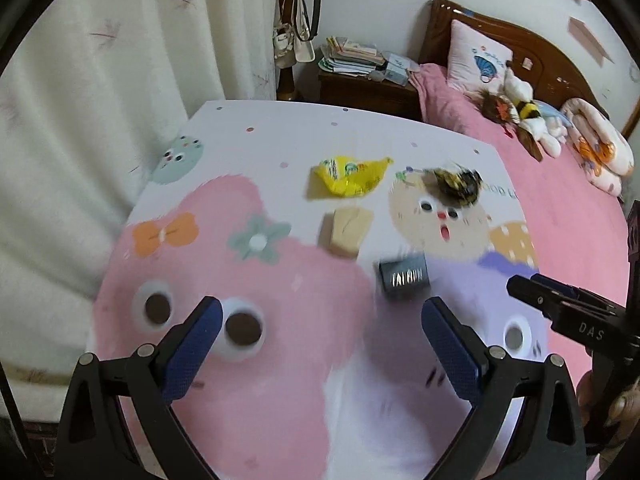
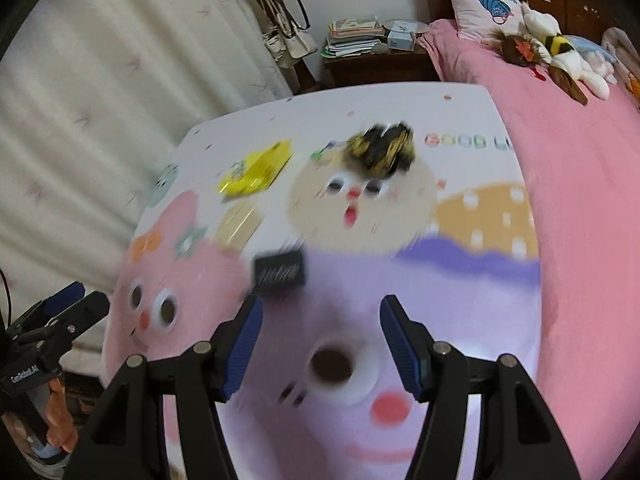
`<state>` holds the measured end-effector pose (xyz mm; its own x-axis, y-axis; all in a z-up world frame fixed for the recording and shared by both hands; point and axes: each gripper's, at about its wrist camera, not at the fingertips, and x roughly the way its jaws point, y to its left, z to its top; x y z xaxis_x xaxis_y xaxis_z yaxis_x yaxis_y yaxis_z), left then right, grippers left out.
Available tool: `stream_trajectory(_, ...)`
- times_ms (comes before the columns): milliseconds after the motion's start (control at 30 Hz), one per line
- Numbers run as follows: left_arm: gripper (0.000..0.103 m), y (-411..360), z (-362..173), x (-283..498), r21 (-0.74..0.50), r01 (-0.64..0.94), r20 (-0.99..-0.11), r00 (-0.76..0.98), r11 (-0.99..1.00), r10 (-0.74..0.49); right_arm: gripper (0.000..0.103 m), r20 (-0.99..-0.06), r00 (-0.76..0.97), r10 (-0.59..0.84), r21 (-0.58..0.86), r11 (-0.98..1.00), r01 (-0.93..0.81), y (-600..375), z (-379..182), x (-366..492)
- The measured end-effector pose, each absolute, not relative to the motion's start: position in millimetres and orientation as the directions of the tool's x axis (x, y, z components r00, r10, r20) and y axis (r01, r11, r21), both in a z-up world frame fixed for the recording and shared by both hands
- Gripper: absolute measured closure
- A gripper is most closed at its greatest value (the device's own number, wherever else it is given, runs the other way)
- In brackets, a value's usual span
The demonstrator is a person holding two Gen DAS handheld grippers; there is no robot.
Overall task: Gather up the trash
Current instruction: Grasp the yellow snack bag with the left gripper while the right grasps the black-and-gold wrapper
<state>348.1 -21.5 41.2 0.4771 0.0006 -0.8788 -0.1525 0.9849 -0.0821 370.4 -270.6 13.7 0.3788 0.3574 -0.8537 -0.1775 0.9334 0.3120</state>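
Note:
Several pieces of trash lie on a cartoon-printed table [image 1: 280, 360]: a yellow wrapper [image 1: 348, 176] [image 2: 256, 172], a crumpled black-and-yellow wrapper [image 1: 458, 184] [image 2: 384, 150], a beige box [image 1: 346, 232] [image 2: 238, 224] and a small dark box [image 1: 404, 276] [image 2: 280, 274]. My left gripper [image 1: 322, 336] is open and empty, above the table's near side, short of the dark box. My right gripper [image 2: 320, 340] is open and empty, just behind the dark box; it also shows in the left wrist view [image 1: 560, 304]. Both views are motion-blurred.
A bed with a pink sheet [image 1: 560, 184], a pillow [image 1: 476, 60] and plush toys [image 1: 524, 116] lies right of the table. A nightstand with stacked papers [image 1: 360, 60] stands behind. A cream curtain [image 1: 100, 100] hangs on the left.

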Motion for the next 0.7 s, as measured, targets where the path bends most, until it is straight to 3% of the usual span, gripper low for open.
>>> stream_trajectory(367, 0.004, -20.5, -9.7, 474.3, -0.081, -0.193, -0.933, 0.359, 0.978, -0.006, 0.042, -0.879, 0.359, 0.315, 0.275, 0.948, -0.157, -276.2, -25.4, 505.0)
stream_trajectory(700, 0.004, -29.7, -54.9, 545.2, -0.063, -0.19, -0.966, 0.258, 0.98, -0.013, 0.037, -0.905, 0.329, 0.271, 0.217, 0.957, -0.193, -261.4, -49.0, 543.2)
